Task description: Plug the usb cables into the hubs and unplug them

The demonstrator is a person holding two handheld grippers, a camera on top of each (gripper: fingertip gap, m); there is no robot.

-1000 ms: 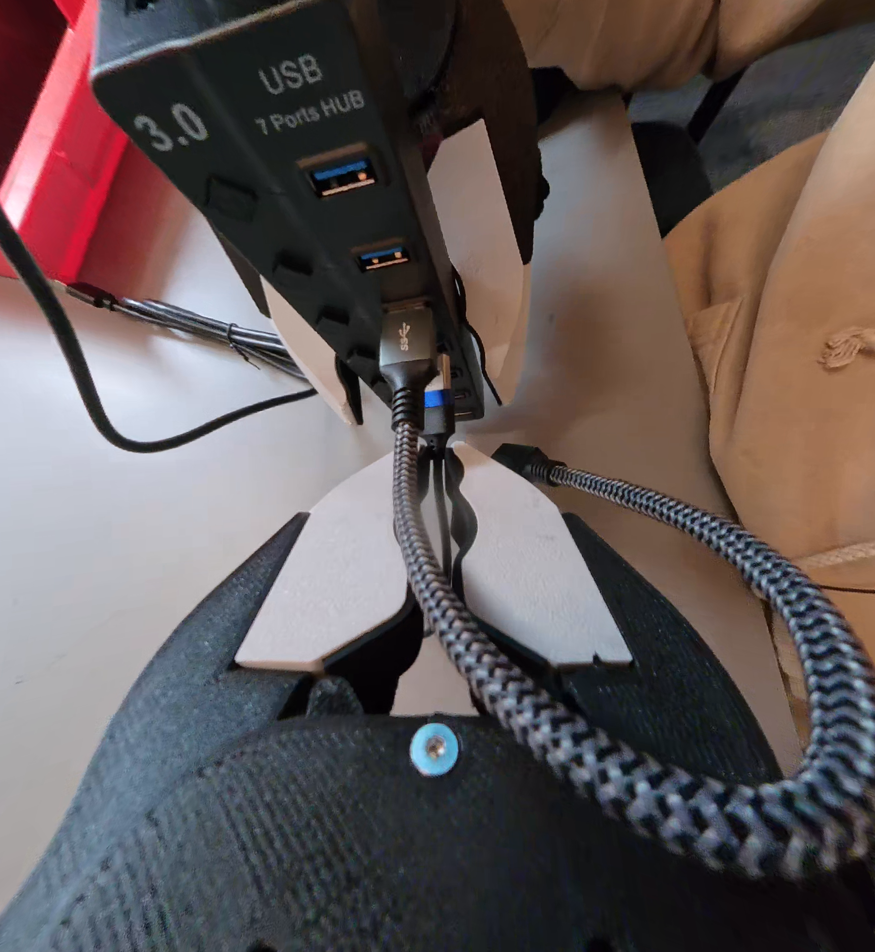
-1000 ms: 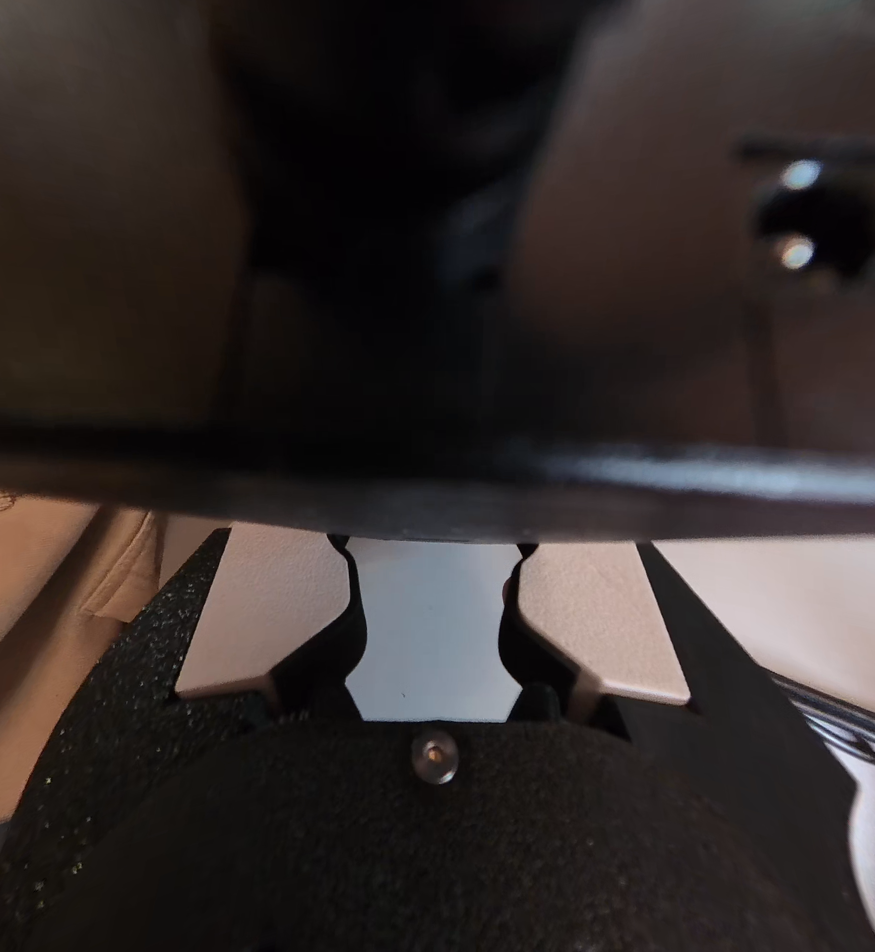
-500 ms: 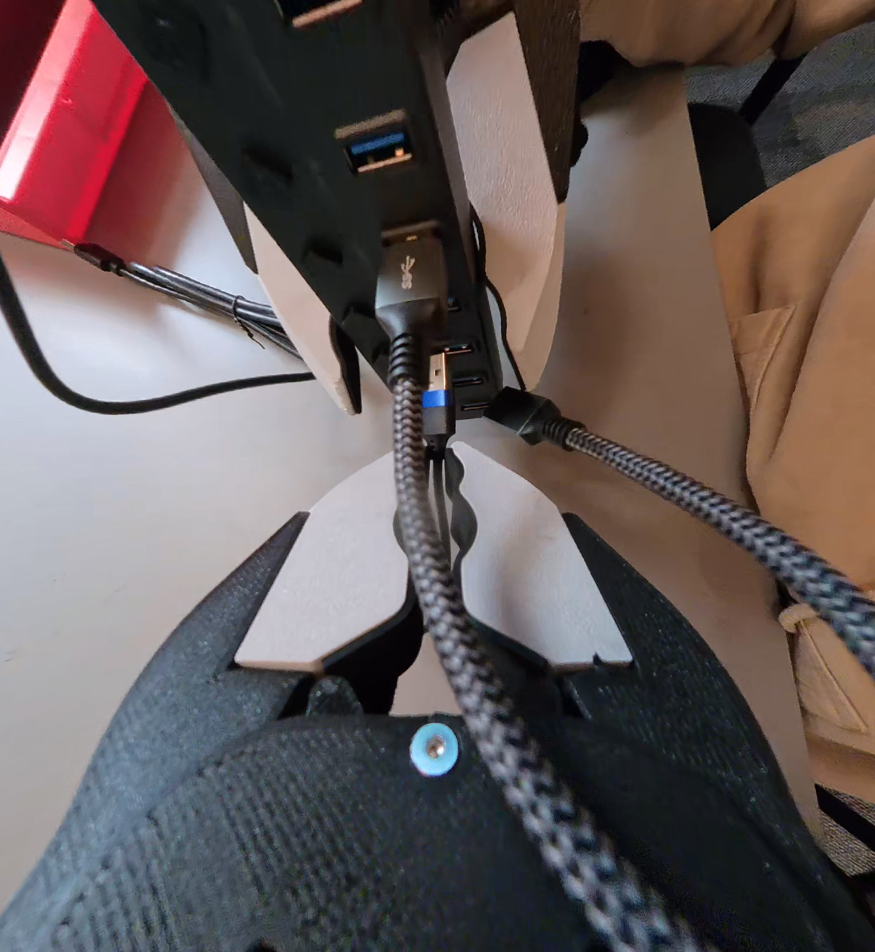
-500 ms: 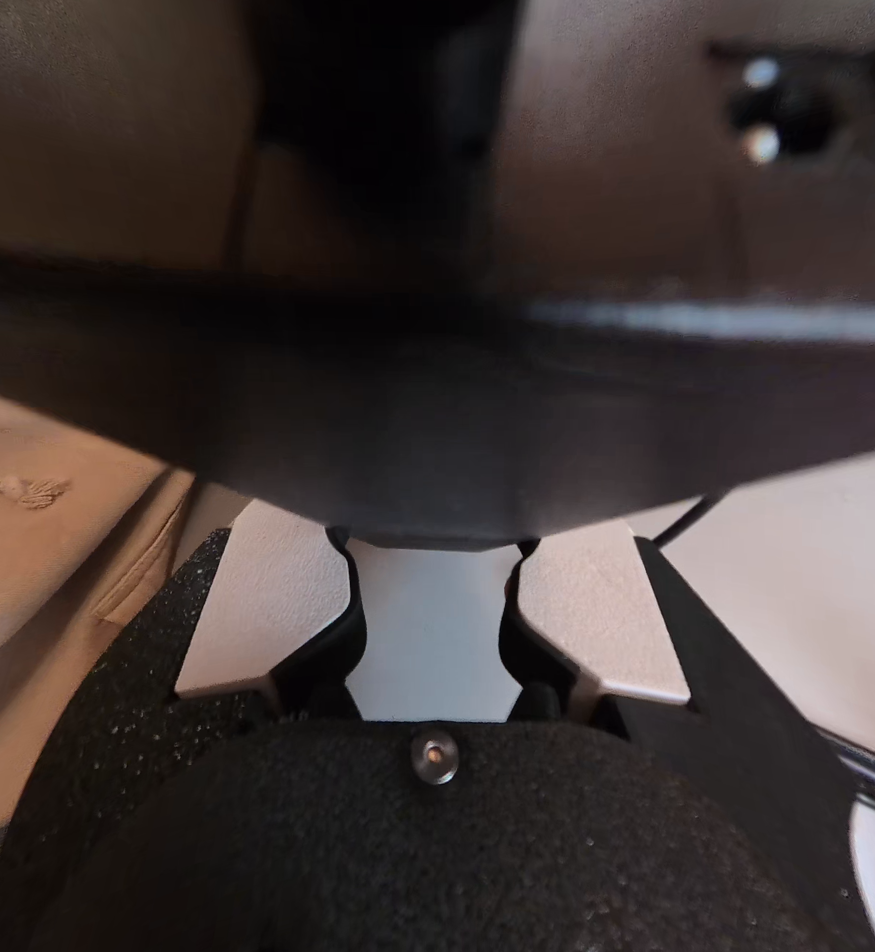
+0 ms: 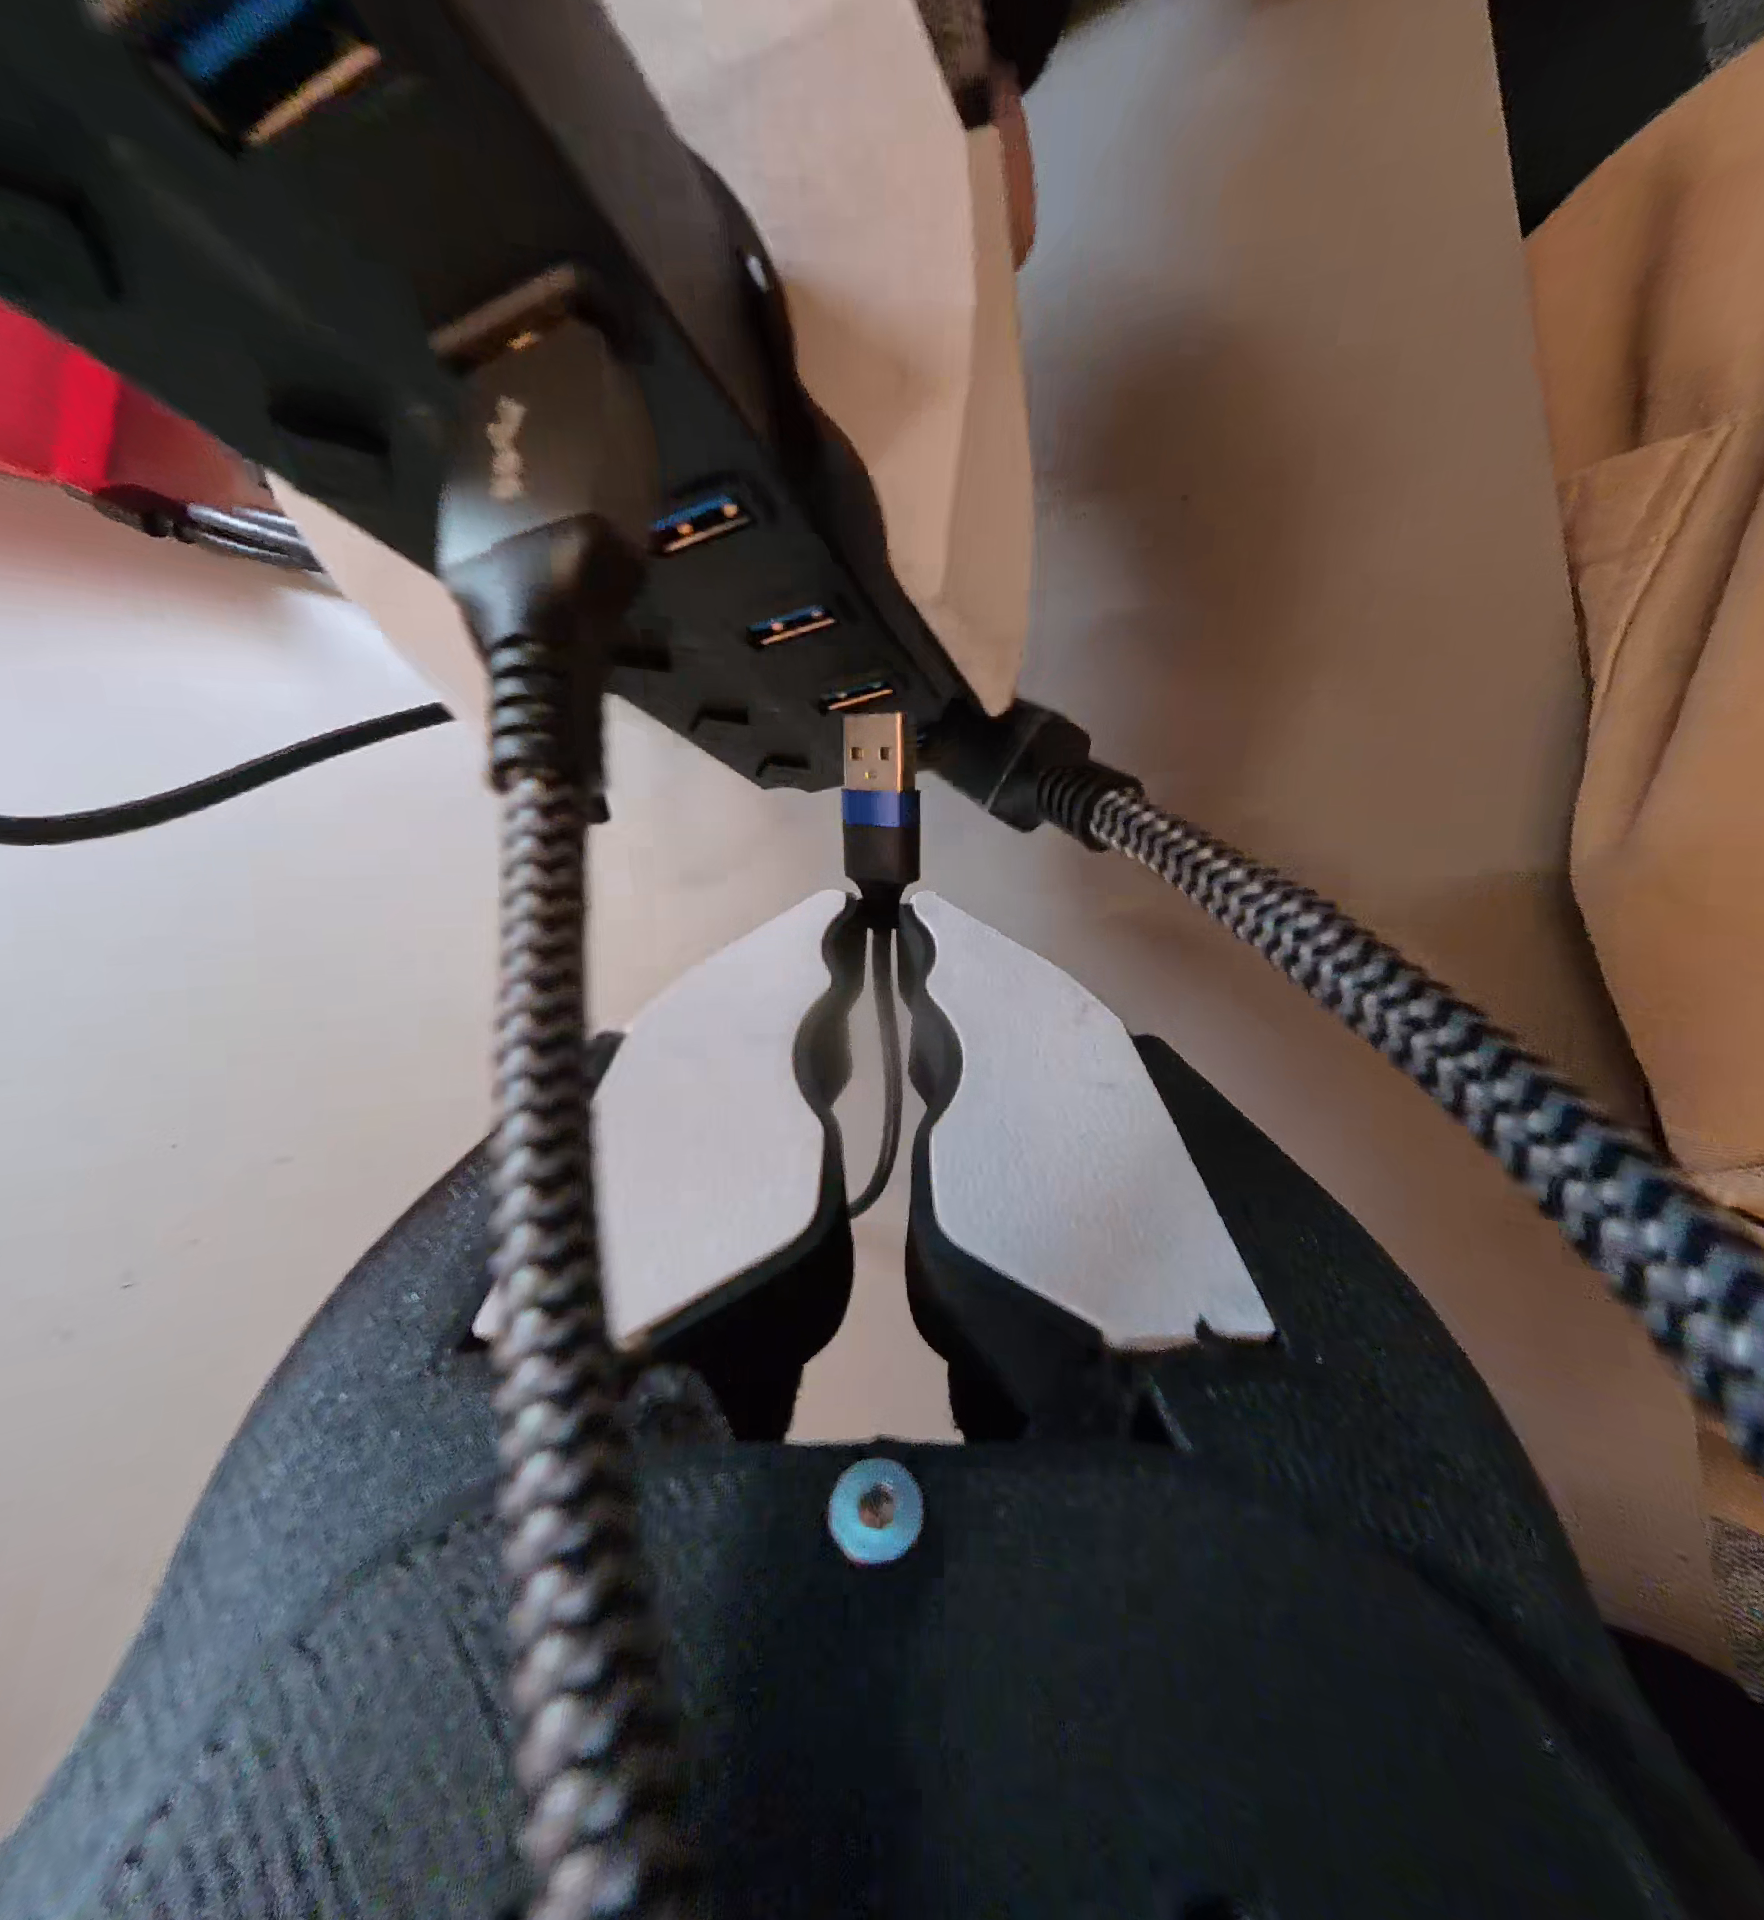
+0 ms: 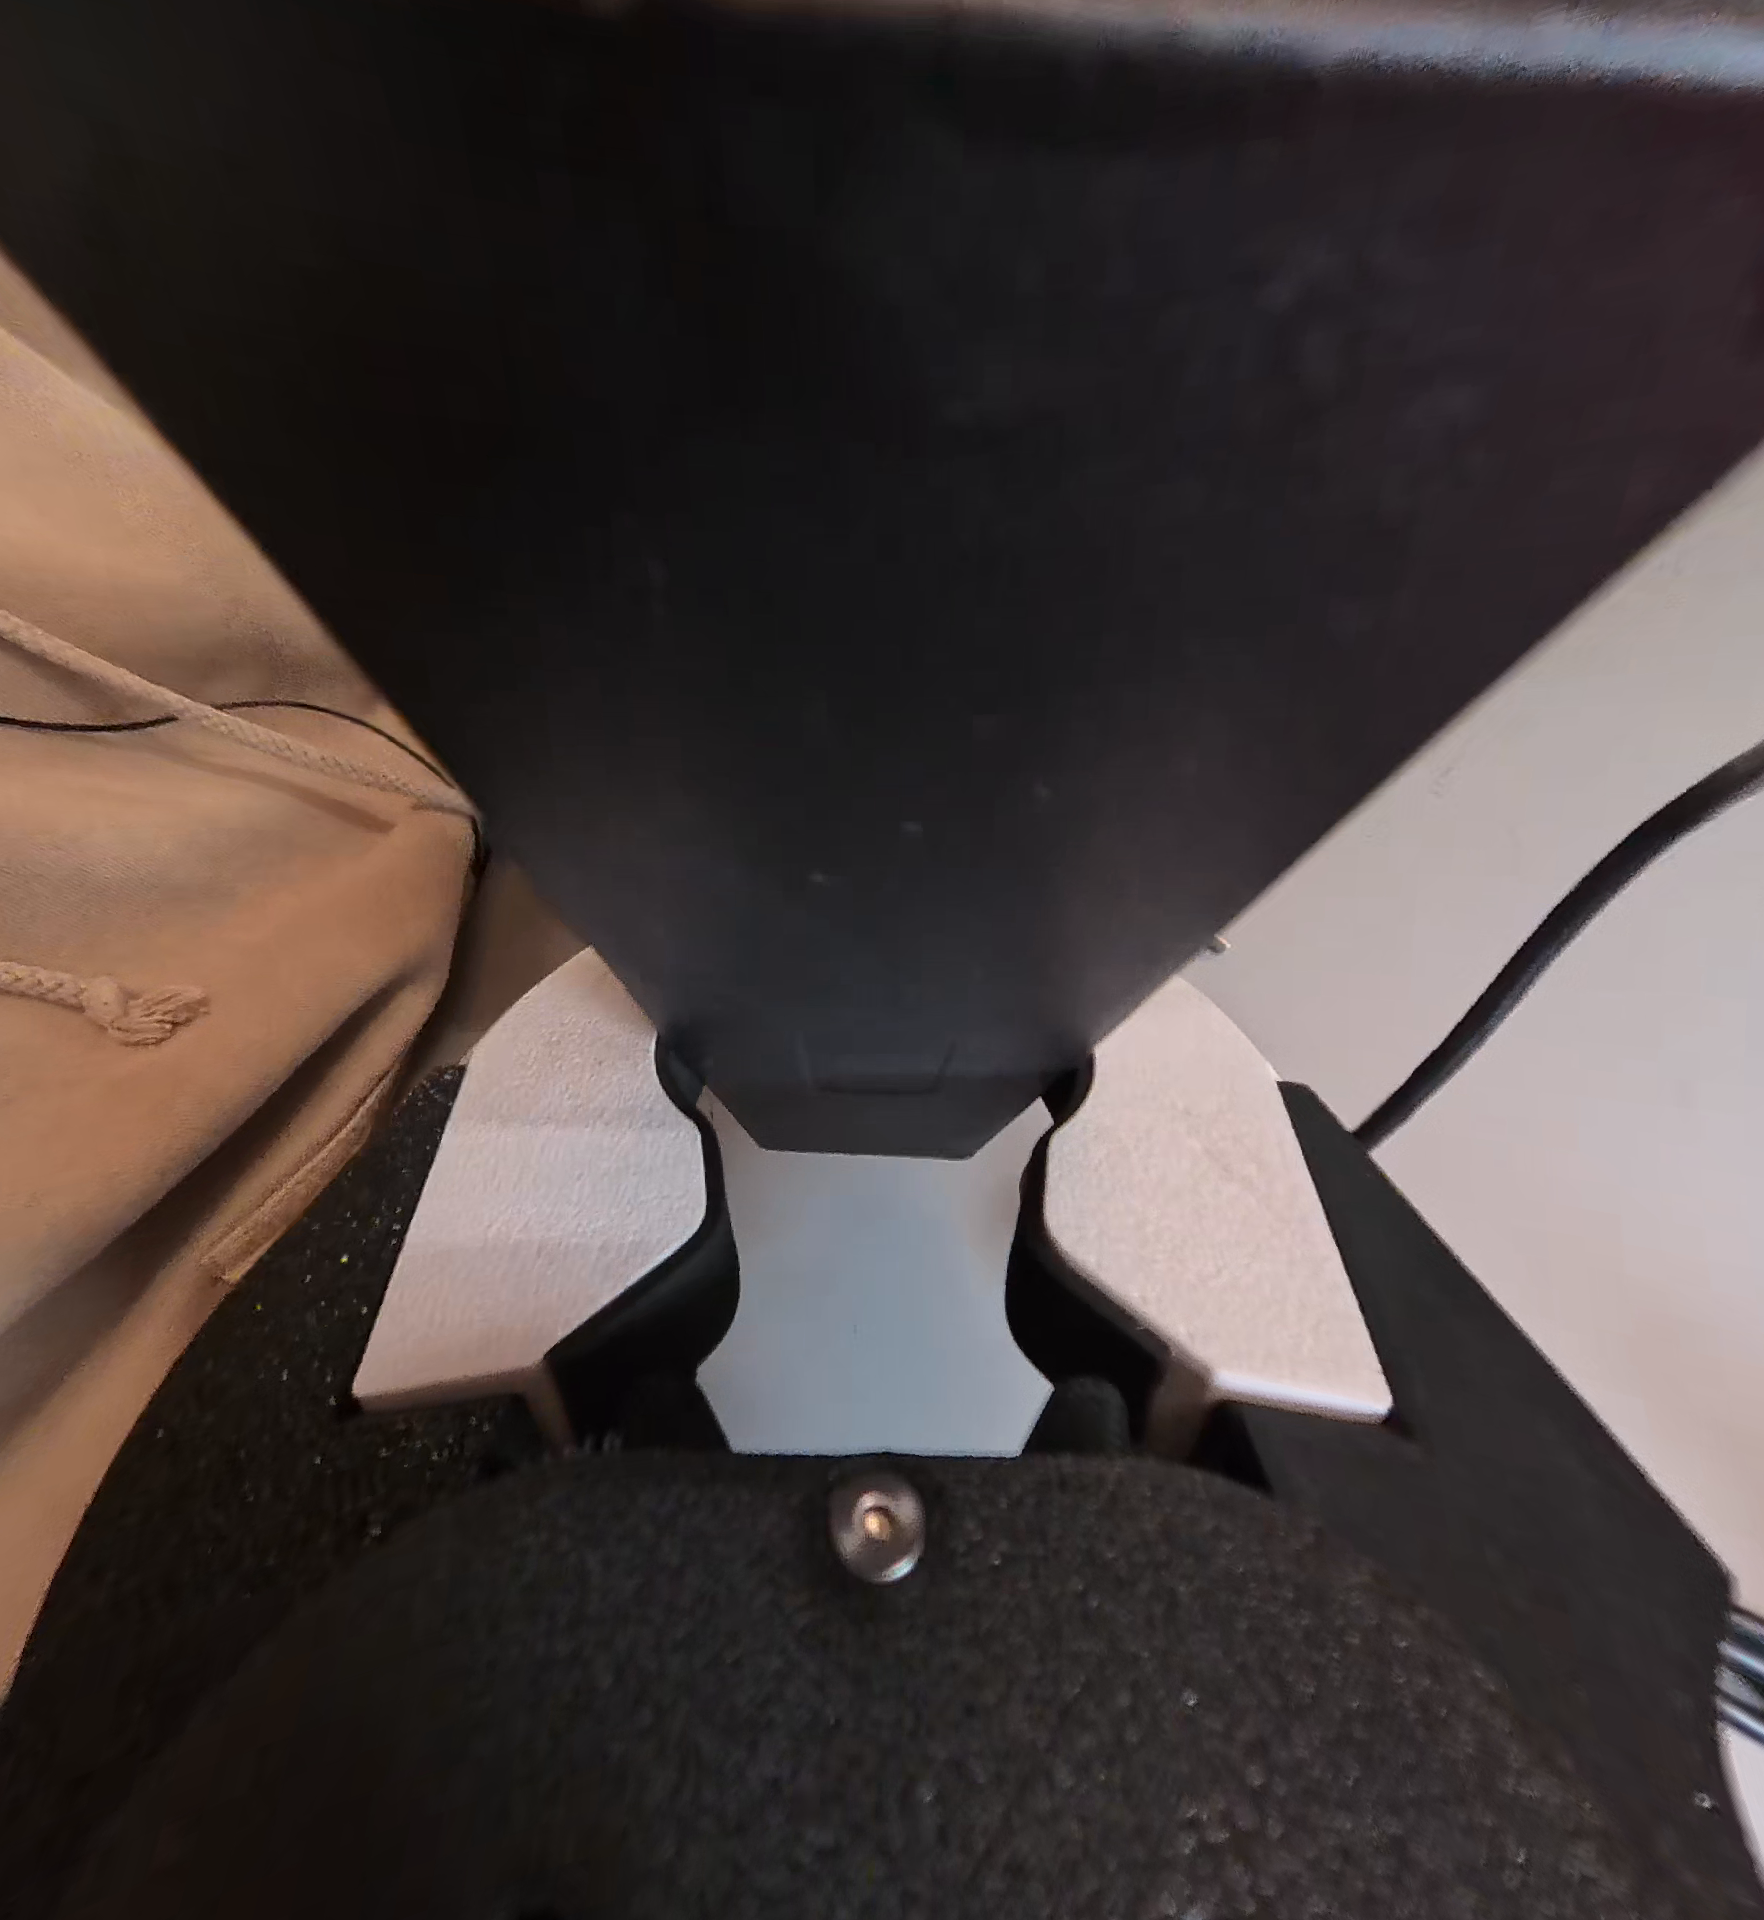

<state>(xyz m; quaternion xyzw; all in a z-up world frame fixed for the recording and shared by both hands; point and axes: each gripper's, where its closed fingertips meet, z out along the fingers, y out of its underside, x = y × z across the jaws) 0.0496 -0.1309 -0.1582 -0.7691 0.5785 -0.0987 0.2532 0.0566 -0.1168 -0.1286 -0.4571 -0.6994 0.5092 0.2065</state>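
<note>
Two grippers, one plug short of its port.

The left gripper [image 5: 878,914] has its jaws nearly closed, pinching the blue-banded USB plug [image 5: 880,795] just ahead of its tips, metal end right below the hub [image 5: 504,312]'s empty ports. The right gripper [image 6: 873,1081] clamps the hub's narrow end between half-open jaws. Best to square the plug with one port, keep the hub steady, and push straight, clear of the braided cable [image 5: 545,1039].

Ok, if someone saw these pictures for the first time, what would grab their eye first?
Probably the small blue-banded plug, pinched in the left tool mid-frame and poised just below the black hub, which slants across the top. Next, the two thick braided cables, one running down each side. In the right wrist view, the hub fills the frame, clamped by the right tool.
</note>
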